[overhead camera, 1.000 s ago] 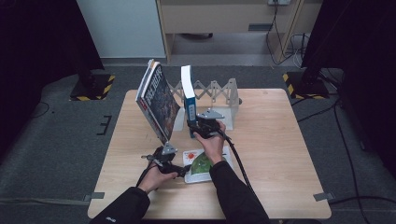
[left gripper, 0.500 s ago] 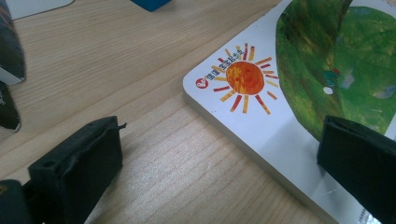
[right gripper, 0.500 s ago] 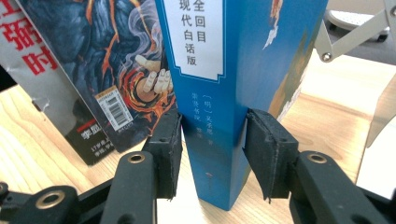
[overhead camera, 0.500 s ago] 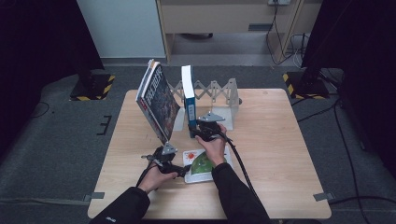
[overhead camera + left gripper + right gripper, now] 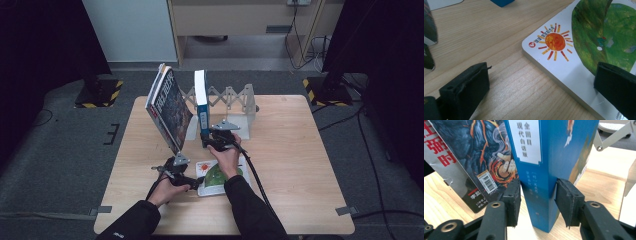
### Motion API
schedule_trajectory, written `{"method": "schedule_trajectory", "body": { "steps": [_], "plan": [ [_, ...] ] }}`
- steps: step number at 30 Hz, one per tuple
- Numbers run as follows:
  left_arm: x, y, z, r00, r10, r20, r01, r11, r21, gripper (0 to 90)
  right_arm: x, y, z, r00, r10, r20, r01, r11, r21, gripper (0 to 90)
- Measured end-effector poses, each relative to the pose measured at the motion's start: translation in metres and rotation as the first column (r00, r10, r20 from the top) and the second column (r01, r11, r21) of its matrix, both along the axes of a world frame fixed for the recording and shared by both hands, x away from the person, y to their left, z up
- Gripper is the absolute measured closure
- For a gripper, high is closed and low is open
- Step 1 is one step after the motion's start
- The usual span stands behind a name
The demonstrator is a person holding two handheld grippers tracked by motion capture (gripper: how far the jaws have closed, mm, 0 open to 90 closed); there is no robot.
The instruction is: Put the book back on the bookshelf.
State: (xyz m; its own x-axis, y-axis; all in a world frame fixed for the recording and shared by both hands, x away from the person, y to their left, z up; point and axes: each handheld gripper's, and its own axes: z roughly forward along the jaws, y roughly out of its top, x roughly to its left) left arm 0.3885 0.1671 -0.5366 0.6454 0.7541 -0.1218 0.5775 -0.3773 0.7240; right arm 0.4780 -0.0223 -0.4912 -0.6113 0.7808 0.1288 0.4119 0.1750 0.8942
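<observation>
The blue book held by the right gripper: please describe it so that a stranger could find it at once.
On the wooden table, before the folding metal rack, two books stand. The blue book stands upright, the right gripper clamped on its lower spine. Unlike the leaning dark book beside it, it is plain blue with a white label.

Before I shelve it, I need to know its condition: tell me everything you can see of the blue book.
The blue book is a thick volume with a blue cover and a white spine label printed in Chinese characters. It stands upright on the wooden table, spine toward the right gripper, whose black pads press its two covers near the bottom. A dark illustrated book leans just to its left; whether they touch is unclear. No damage shows.
</observation>
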Motion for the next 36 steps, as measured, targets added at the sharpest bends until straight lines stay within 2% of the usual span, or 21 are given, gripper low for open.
{"method": "schedule_trajectory", "body": {
  "steps": [5,7,9,11,15,19,23,27,32,36],
  "plan": [
    [0.000,0.000,0.000,1.0000,-0.001,0.000,0.001,1.0000,0.002,0.0,-0.001,-0.006,0.007,0.9992,0.037,0.013,-0.038,0.9991,0.017,47.3],
    [0.000,0.000,0.000,1.0000,-0.001,0.000,0.001,1.0000,0.002,0.0,-0.003,-0.009,0.011,0.9990,0.034,0.030,-0.034,0.9994,-0.002,46.3],
    [0.000,0.000,0.000,1.0000,0.002,0.000,-0.002,1.0000,-0.002,0.0,-0.005,-0.013,0.016,0.9988,0.033,0.037,-0.033,0.9993,0.019,44.5],
    [0.000,0.000,0.000,1.0000,0.000,0.000,0.000,1.0000,-0.001,0.0,-0.008,-0.019,0.024,0.9977,0.039,0.057,-0.040,0.9991,0.015,42.9],
    [0.000,0.000,0.000,1.0000,0.000,0.000,0.000,1.0000,-0.001,0.0,-0.012,-0.030,0.037,0.9967,0.039,0.071,-0.041,0.9990,0.018,38.8],
    [0.000,0.000,0.000,1.0000,0.000,-0.001,0.000,1.0000,-0.003,0.0,-0.017,-0.046,0.048,0.9966,0.030,0.077,-0.029,0.9996,-0.007,35.3],
    [0.000,0.000,0.000,1.0000,0.001,0.000,-0.001,1.0000,-0.002,0.0,-0.022,-0.065,0.056,0.9974,0.023,0.068,-0.021,0.9991,-0.038,34.2],
    [0.000,0.000,0.000,1.0000,0.001,-0.002,-0.001,1.0000,-0.003,0.0,-0.027,-0.084,0.060,0.9992,0.026,0.031,-0.024,0.9981,-0.057,33.0],
    [0.000,0.000,0.000,1.0000,0.003,-0.002,-0.003,1.0000,-0.001,0.0,-0.036,-0.107,0.057,0.9994,0.030,-0.018,-0.031,0.9966,-0.076,31.8],
    [-0.001,0.000,0.000,1.0000,0.003,-0.002,-0.003,1.0000,-0.007,0.0,-0.047,-0.124,0.051,0.9990,0.027,-0.035,-0.030,0.9955,-0.090,31.8]
  ]
}}
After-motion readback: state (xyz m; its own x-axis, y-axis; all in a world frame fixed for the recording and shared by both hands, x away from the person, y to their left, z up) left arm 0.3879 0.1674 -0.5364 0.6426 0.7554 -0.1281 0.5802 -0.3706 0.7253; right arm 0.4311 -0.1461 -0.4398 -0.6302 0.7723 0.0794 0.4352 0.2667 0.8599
